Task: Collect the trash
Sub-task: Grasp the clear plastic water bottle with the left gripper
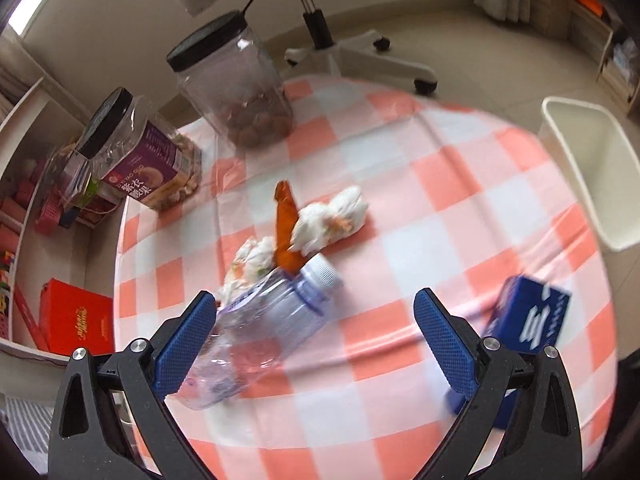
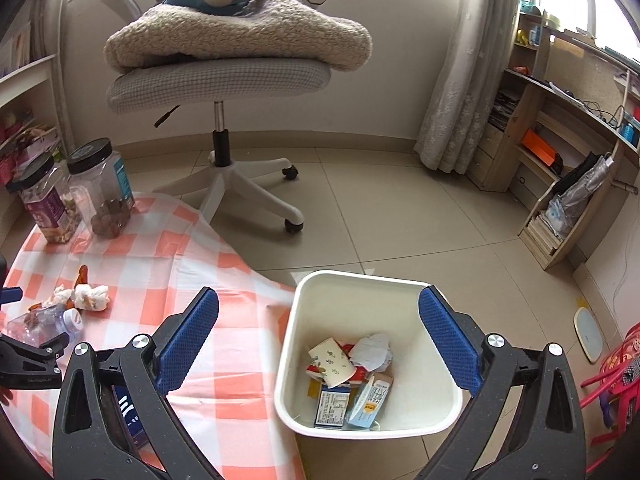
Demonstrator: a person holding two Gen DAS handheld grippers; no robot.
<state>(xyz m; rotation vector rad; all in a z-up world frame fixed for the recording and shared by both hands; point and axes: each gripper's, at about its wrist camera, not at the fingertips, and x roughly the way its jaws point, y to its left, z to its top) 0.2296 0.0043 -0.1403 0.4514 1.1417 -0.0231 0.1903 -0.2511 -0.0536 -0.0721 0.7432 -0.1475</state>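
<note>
The left gripper is hanging over the checked tablecloth with its jaws spread wide and gripping nothing. A crushed clear plastic bottle is lying on its side near the cloth's middle, its body just beside the left blue pad, its white cap pointing toward the far edge. Two crumpled tissues and an orange wrapper are lying just beyond the cap. A blue box is sitting near the right edge. Two black-lidded jars are standing at the far left corner. The right gripper is hovering with jaws wide apart and empty over the white bin, which is standing on the floor against the table's right edge, holding crumpled paper and small cartons.
</note>
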